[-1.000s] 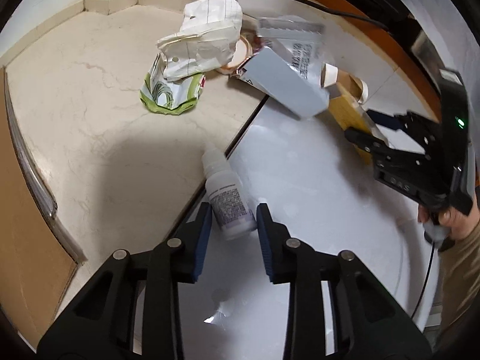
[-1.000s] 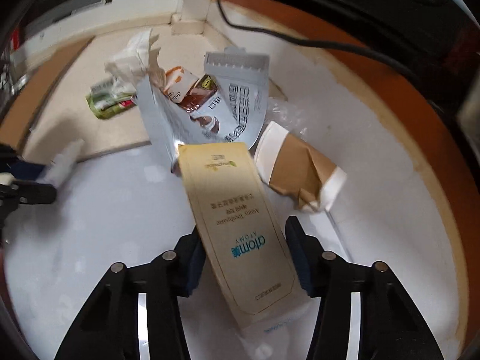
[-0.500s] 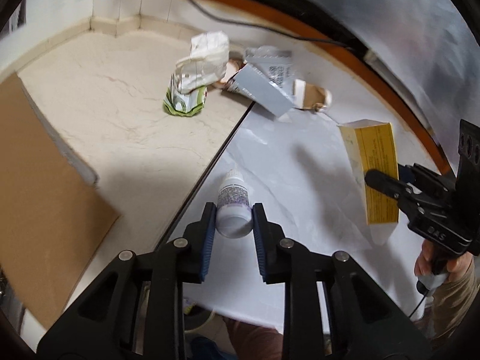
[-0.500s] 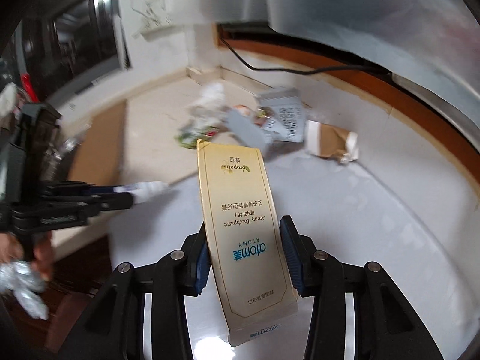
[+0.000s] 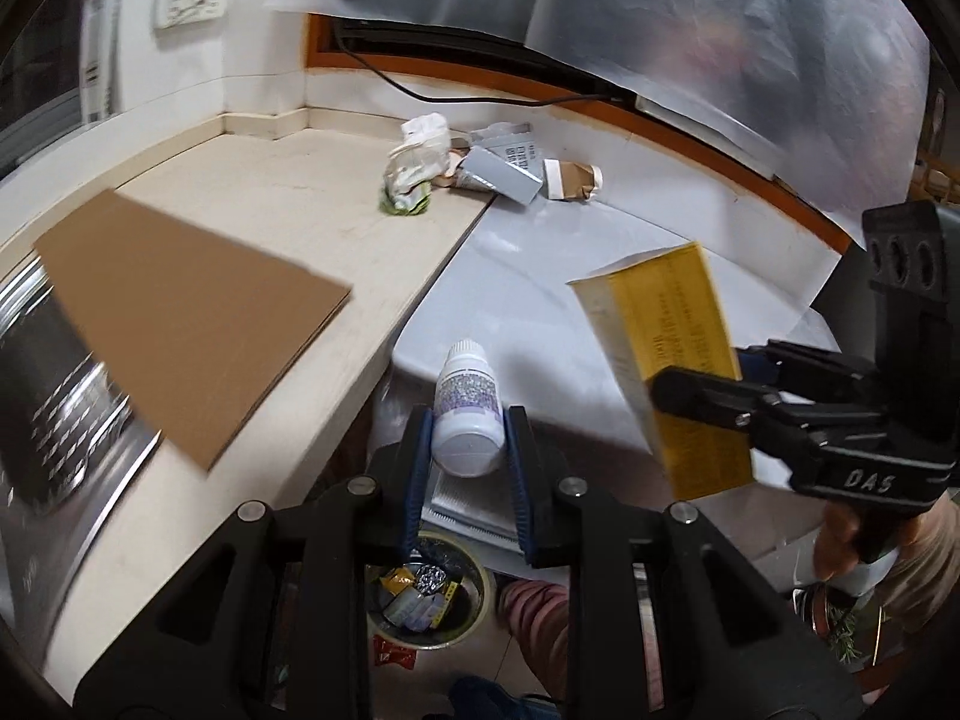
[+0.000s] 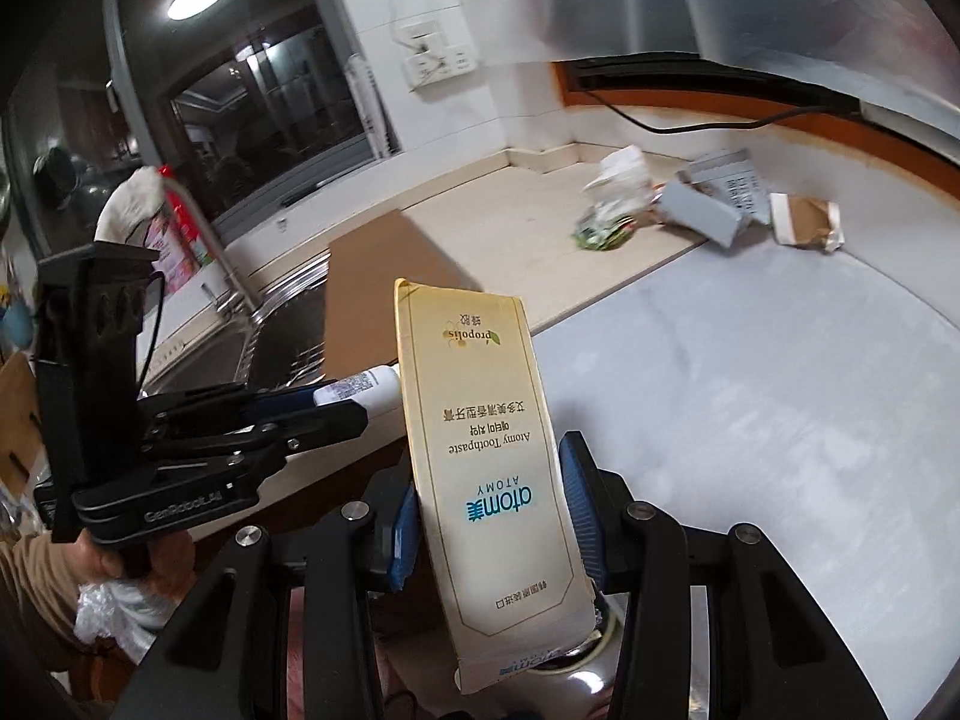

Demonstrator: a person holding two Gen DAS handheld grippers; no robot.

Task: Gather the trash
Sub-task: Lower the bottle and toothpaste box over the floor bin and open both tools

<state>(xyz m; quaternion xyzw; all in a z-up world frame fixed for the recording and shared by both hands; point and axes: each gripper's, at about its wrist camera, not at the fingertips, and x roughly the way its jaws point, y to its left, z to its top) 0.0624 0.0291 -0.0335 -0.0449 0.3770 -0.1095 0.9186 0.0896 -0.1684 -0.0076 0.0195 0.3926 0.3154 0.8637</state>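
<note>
1. Left wrist view: the left tool (image 5: 468, 450) is clamped on a small white bottle (image 5: 468, 414), cap pointing away from the camera, its blue pads pressed to both sides of the bottle's body.
2. Directly below that tool, past the near edge of the table (image 5: 336, 372), a round trash bin (image 5: 429, 594) stands on the floor with wrappers already inside. The bottle hangs almost straight above its mouth, just to the far side.
3. To the right in the same view, the right tool (image 5: 714, 390) grips a yellow toothpaste box (image 5: 666, 354), which is held up off the table and to the right of the bin.
4. Right wrist view: the right tool (image 6: 489, 516) is closed on the toothpaste box (image 6: 486, 456) across its narrow width, long axis running away from the camera. The left tool (image 6: 336, 408) with the white bottle (image 6: 360, 390) sits just left of the box.
5. The relation that matters: the bin lies down and near from both tools, with the left one closer to being over it. The box, being long, probably needs to go in end first.
6. More trash is left at the far side of the table: crumpled white paper (image 5: 420, 150), a grey box (image 5: 498, 177) and a brown paper cup (image 5: 570, 177), well apart from both tools.
</note>
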